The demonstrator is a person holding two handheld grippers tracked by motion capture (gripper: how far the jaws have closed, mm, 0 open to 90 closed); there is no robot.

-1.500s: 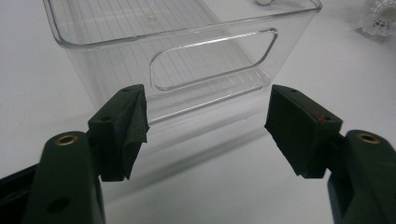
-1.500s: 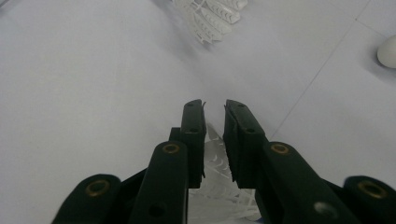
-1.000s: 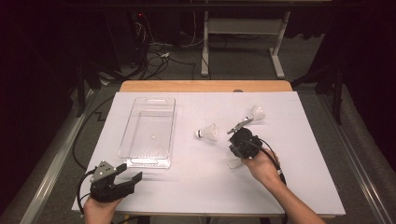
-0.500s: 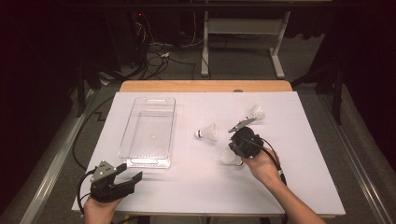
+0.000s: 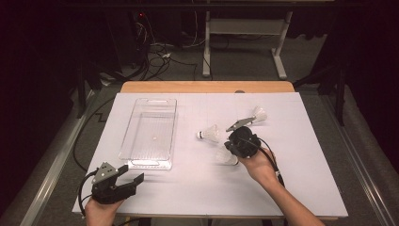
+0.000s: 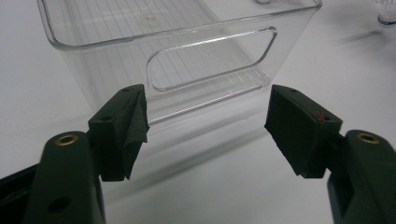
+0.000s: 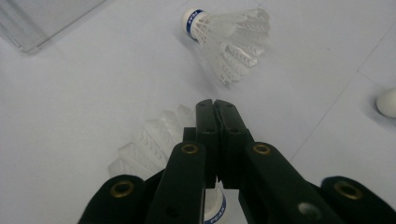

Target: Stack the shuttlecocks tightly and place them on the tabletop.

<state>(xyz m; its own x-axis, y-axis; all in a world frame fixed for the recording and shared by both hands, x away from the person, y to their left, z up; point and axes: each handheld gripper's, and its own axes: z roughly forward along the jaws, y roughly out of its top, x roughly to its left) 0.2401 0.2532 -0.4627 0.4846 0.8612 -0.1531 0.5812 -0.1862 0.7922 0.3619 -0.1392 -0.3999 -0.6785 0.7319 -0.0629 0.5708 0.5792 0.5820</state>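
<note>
White tabletop (image 5: 188,188), clear ribbed plastic bin (image 5: 149,132) far left of right tool (image 5: 234,149), directly ahead of left tool (image 5: 134,182). Best lifted slowly, kept level, carried over bin rim. Right tool shut on white plastic shuttlecock (image 7: 149,144)'s skirt edge; second white shuttlecock (image 7: 229,35) just ahead. Left tool wide open, empty.

Three white plastic shuttlecocks are lying on the counter. One shuttlecock (image 7: 154,144) is lying on its side right under the right gripper (image 7: 213,106), whose jaws are pressed together; its skirt is sticking out to the jaws' left, blue-banded cork near the jaws' base, grip unclear. A second shuttlecock (image 7: 226,35) is lying just ahead of the jaws, cork pointing left. A third (image 5: 259,114) is lying farther off.
</note>
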